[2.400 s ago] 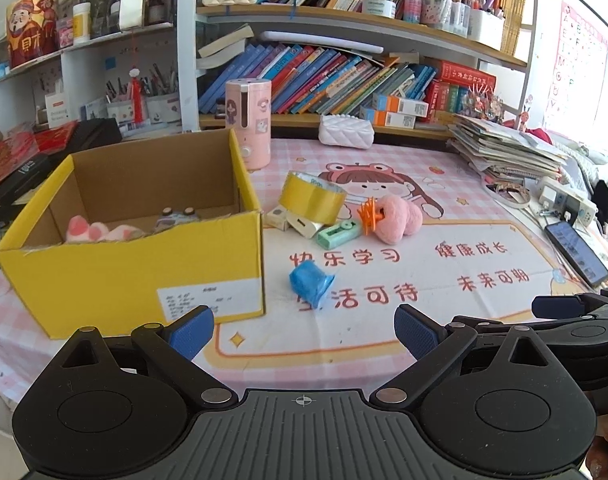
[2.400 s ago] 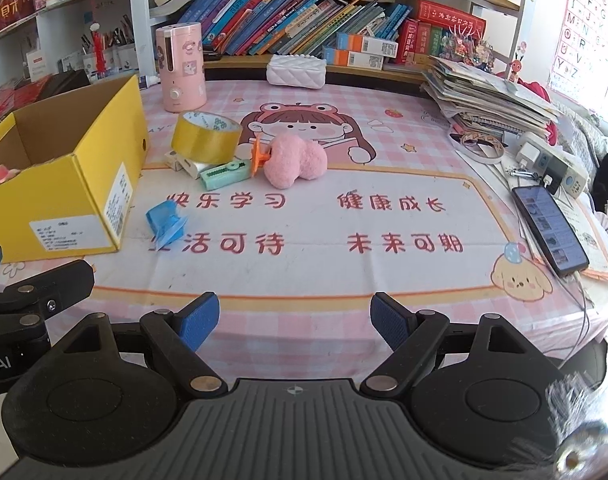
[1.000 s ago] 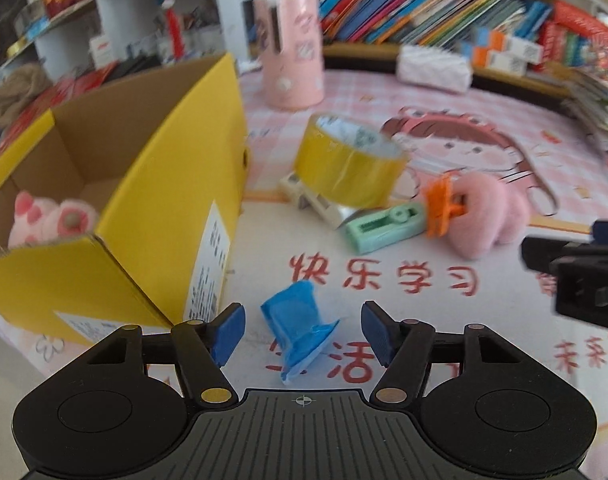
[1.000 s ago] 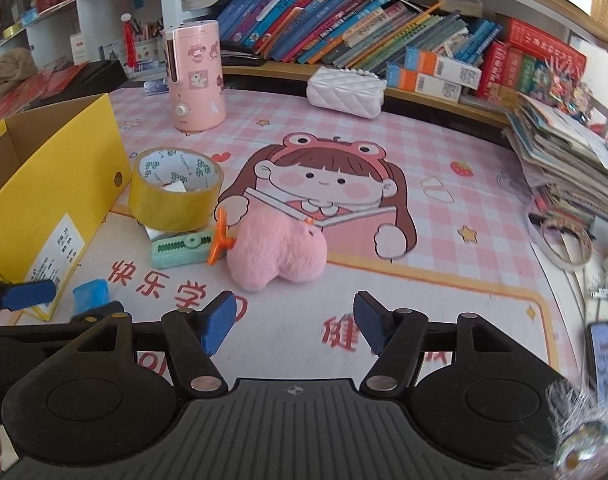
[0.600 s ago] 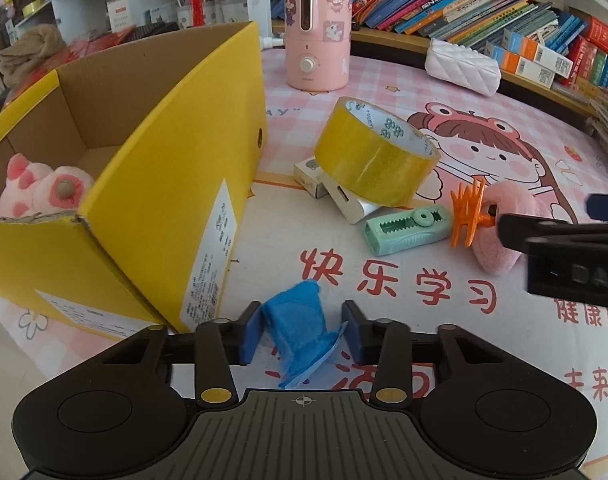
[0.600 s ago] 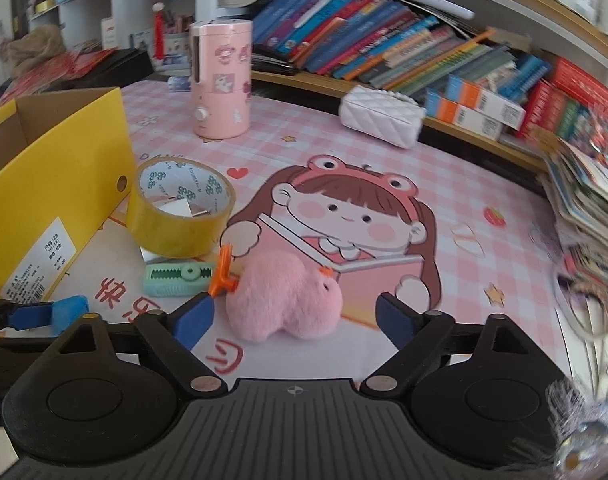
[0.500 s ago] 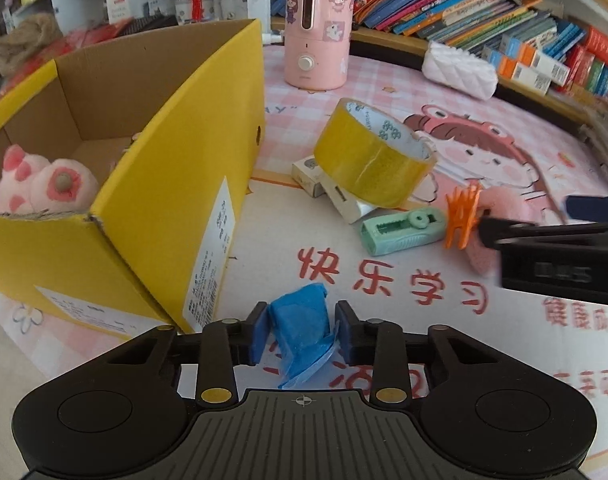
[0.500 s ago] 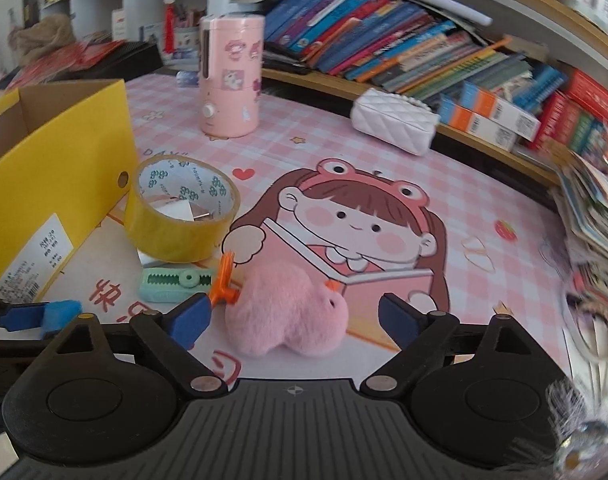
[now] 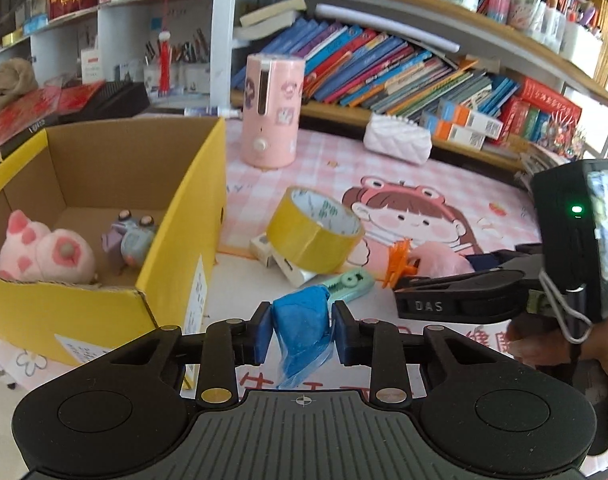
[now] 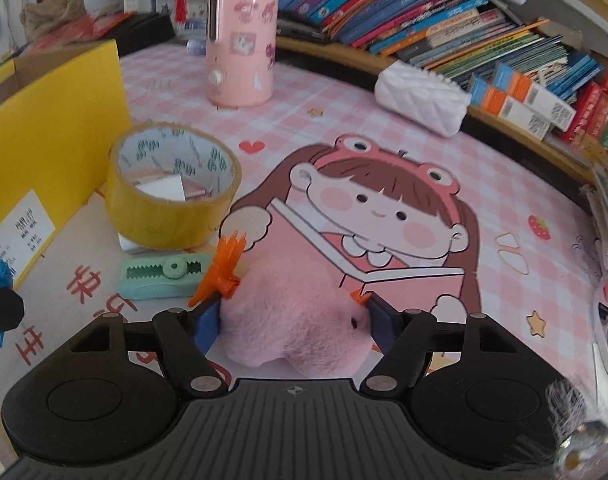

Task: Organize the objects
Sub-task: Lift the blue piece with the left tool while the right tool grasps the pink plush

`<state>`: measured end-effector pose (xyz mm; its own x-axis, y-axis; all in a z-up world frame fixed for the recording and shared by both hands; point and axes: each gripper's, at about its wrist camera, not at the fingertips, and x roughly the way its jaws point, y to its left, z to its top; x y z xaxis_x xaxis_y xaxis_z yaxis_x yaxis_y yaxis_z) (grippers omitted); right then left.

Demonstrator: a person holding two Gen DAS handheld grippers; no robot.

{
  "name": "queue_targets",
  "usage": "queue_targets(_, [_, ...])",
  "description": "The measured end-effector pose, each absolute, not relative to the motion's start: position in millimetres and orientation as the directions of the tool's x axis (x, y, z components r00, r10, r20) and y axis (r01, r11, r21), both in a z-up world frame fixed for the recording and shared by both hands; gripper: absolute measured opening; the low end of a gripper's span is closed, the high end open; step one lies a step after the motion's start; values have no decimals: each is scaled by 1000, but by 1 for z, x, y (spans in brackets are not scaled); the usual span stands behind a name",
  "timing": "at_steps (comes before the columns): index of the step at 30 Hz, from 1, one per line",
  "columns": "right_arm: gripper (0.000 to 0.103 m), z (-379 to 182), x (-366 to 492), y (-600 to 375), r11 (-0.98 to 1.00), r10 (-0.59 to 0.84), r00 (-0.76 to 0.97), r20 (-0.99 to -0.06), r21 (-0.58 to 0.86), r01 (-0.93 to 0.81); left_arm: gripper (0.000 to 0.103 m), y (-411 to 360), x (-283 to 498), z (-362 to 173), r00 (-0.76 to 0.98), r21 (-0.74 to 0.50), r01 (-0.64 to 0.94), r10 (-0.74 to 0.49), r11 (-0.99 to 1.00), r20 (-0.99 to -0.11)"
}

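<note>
My left gripper (image 9: 302, 330) is shut on a crumpled blue wrapper (image 9: 304, 320) and holds it above the mat, right of the yellow cardboard box (image 9: 104, 312). The box holds a pink plush (image 9: 44, 252) and a small grey toy (image 9: 130, 238). My right gripper (image 10: 294, 326) has its pads against both sides of a pink fluffy plush (image 10: 296, 320) that lies on the mat; it also shows in the left wrist view (image 9: 439, 264). An orange claw clip (image 10: 222, 272), a green correction tape (image 10: 164, 276) and a yellow tape roll (image 10: 172, 192) lie close by.
A pink humidifier (image 9: 270, 112) and a white quilted pouch (image 9: 395, 142) stand at the back of the pink table mat (image 10: 383, 160). Bookshelves run behind. Small white boxes (image 9: 282, 258) lie under the tape roll. The box wall is near my left gripper.
My left gripper closed on the blue wrapper and lifted it off the mat. My right gripper moved forward and closed around the pink plush.
</note>
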<state>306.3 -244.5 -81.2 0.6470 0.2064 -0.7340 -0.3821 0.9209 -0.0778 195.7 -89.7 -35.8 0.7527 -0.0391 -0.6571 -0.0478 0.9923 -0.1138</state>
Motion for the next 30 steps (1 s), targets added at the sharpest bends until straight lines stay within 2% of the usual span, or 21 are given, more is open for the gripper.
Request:
queue_targets(18, [71, -15, 202, -249, 991, 121, 746, -655, 42, -124, 28, -55, 151, -12, 812, -214, 28, -147, 977, -564])
queue_targets(30, [71, -14, 131, -180, 991, 115, 722, -683, 33, -127, 26, 13, 93, -5, 823, -241, 13, -148, 970, -549])
